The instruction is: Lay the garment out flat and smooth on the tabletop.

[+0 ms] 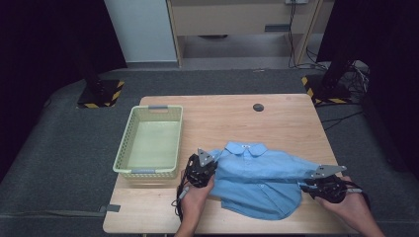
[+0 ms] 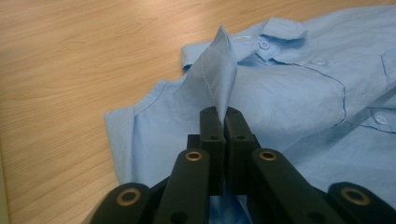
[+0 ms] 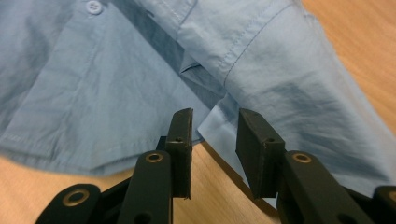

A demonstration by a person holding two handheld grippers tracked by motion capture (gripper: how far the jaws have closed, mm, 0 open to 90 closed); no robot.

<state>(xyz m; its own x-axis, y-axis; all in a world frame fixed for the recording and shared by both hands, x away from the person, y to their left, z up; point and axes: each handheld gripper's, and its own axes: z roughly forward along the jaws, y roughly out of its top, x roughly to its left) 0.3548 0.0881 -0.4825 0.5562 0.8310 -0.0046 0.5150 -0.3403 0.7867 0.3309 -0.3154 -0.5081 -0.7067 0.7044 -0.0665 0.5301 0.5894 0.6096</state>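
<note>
Down at the 6 o'clock edge of the light wooden table (image 1: 222, 106) lies one light blue button-up cotton shirt (image 1: 257, 180), collar toward 12. My left tongs (image 2: 220, 114) are pressed together on a fold of its sleeve, pulled up into a peak. My right tongs (image 3: 215, 135) are spread, with the other sleeve's cuff edge sitting between the jaws, not pinched. To fold it neatly, I reckon I should keep the left pinch taut and settle the right sleeve flat. Count: one shirt, one pale green plastic basket (image 1: 122, 148) at 9 o'clock, one small dark round disc (image 1: 258, 107) at 12.
</note>
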